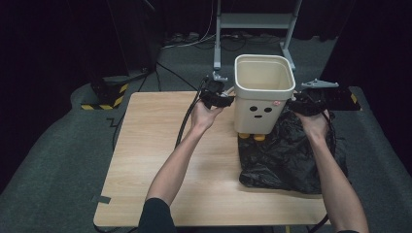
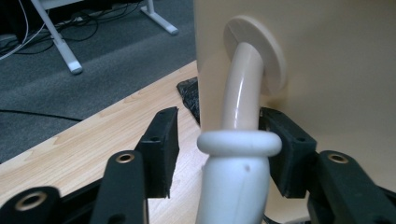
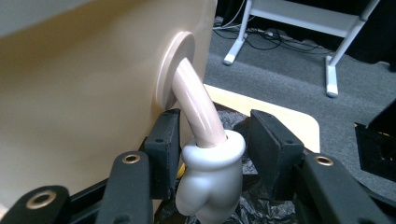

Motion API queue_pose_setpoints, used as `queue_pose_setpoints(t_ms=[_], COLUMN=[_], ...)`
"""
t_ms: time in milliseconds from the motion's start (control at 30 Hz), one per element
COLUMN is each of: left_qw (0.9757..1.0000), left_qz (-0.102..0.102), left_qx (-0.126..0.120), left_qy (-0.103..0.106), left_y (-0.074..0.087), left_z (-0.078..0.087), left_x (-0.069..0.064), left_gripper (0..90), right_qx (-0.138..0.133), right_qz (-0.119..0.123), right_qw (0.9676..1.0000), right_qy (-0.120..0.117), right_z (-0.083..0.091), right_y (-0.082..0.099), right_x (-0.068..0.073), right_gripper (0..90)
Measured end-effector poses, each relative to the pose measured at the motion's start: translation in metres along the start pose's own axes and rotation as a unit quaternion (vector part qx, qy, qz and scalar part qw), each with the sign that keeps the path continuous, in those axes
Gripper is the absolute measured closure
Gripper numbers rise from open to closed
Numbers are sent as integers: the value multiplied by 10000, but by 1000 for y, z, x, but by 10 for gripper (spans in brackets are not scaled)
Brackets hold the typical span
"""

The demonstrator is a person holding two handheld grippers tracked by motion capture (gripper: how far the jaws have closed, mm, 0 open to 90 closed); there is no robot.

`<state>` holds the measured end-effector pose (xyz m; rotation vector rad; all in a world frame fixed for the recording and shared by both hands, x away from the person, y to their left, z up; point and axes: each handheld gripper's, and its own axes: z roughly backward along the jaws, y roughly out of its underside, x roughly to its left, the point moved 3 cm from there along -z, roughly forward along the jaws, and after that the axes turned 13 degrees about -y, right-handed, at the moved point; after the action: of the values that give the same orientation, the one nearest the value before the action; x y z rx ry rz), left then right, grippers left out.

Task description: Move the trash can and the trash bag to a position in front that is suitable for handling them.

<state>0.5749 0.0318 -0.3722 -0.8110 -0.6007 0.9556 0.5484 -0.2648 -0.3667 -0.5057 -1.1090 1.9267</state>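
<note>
- Reaching in from 6 o'clock with both forearms, holding left gripper [image 1: 224, 99] at the bin's 9 o'clock and right gripper [image 1: 297, 103] at its 3 o'clock.
- Straddling the bin's left arm [image 2: 240, 84] with left fingers [image 2: 161, 144] apart, one pad just meeting the cuff, not clamping.
- Bracketing the white glove [image 3: 210, 182] with right fingers [image 3: 271, 144] apart, not gripping.
- Standing upright toward the worktop's [image 1: 160, 141] 12 o'clock edge: cream bin [image 1: 262, 102].
- Lying crumpled at the bin's 5 o'clock: black bag [image 1: 286, 160].
</note>
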Motion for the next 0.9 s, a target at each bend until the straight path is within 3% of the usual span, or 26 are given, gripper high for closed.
queue_pose_setpoints(t_ms=[333,533,900], left_qw=[10000,9998,9990], left_qz=[-38,-162,-271], left_qx=[23,84,-267], left_qy=[84,54,-246], left_y=[-2,-5,-4], left_z=[-4,-5,-2], left_x=[1,-1,-2], left_gripper=[565,609,616], right_qx=[83,154,91], right_qz=[72,151,636], right_qw=[9999,9997,9975], right_qy=[-94,-145,295], right_z=[-4,-4,-8], right_y=[-1,-1,-2], right_x=[1,0,8], right_gripper=[599,621,628])
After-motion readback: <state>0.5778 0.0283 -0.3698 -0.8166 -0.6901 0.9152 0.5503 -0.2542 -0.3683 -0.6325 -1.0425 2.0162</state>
